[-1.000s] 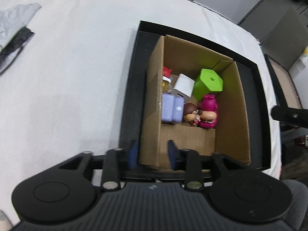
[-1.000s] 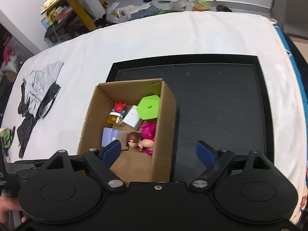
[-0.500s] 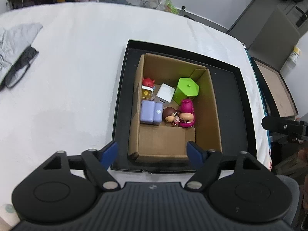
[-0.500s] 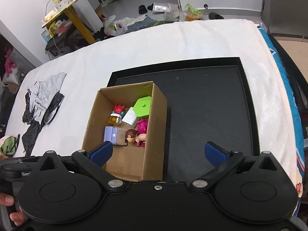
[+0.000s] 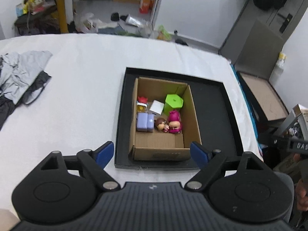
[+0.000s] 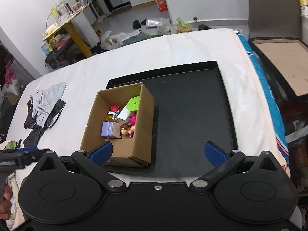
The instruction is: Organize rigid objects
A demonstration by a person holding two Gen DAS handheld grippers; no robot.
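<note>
An open cardboard box (image 5: pixel 159 154) (image 6: pixel 143 123) stands at the left of a black tray (image 5: pixel 211 104) (image 6: pixel 192 105). Inside it lie a green hexagonal container (image 5: pixel 173 102) (image 6: pixel 133 103), a white cube (image 5: pixel 156 106), a purple block (image 5: pixel 144 122) (image 6: pixel 109 129), a magenta figure (image 5: pixel 174 122), a brown-haired figure (image 5: pixel 160 124) and a red-topped figure (image 5: pixel 142 101). My left gripper (image 5: pixel 152 153) hovers above the box's near side, its jaws opening with nothing between them. My right gripper (image 6: pixel 157 152) is open and empty above the tray's near edge.
A heap of grey and black clothes (image 5: pixel 21 73) (image 6: pixel 46 104) lies on the white-covered table at the left. A second tray with a brown board (image 5: pixel 263 96) (image 6: pixel 283 61) sits off the table's right side. A cluttered floor lies beyond the far edge.
Both grippers rose and drew back from the box. The left jaws, earlier close around the box's near wall, let go and spread wide. The right jaws widened too.
</note>
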